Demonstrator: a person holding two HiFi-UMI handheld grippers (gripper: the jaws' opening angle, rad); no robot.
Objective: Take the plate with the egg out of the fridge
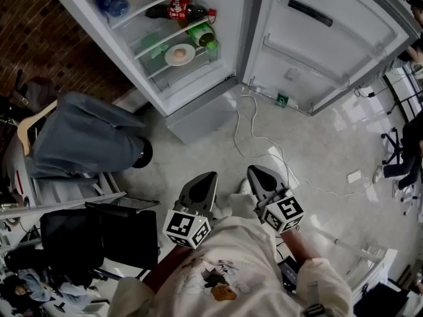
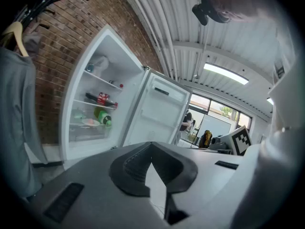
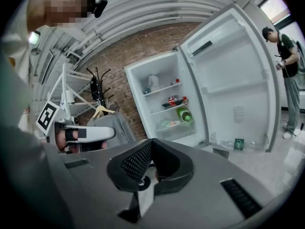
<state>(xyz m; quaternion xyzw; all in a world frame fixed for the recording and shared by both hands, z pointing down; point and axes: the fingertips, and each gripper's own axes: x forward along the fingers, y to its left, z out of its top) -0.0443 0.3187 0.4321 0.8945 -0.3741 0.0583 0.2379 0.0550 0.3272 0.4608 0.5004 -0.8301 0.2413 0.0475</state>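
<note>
The left gripper (image 1: pixel 206 177) and right gripper (image 1: pixel 256 172) are both clenched and empty, well short of the open fridge (image 1: pixel 198 107). The plate (image 1: pixel 188 60) with the egg (image 1: pixel 179 55) sits inside it, beside a green bottle (image 1: pixel 203 35).

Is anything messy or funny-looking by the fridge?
A white cable lies in loose loops on the floor just in front of the open fridge, where feet could catch it. Inside, nothing looks spilled, and the plate with the egg sits flat.
</note>
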